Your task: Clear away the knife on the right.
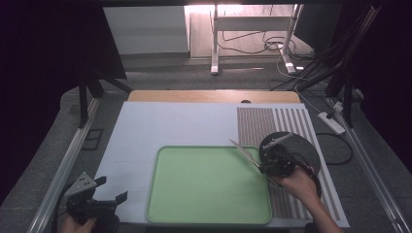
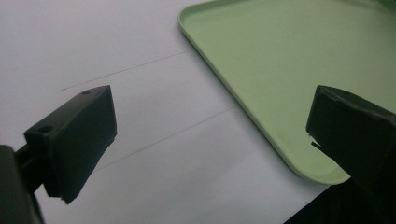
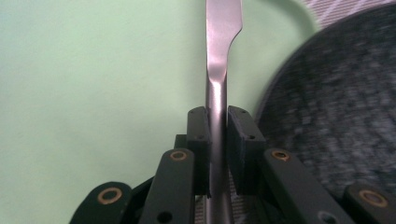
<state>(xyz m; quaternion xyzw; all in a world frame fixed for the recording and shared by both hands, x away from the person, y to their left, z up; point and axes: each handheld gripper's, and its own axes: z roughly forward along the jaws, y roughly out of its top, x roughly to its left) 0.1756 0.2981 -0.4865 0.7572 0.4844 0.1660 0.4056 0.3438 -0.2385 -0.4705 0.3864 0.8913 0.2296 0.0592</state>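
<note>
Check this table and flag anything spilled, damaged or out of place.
Nothing stands out. The green tray lies flat and bare, the dark plate sits on the striped mat, and the right gripper holds a metal utensil cleanly. No spills show.

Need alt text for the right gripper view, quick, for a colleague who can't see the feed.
The right gripper has its two black jaws clamped on the handle of a metal knife, whose blade points away up the frame. Under the knife lies a pale green tray; a dark speckled plate sits to the right, with a striped mat at the top corner.
</note>
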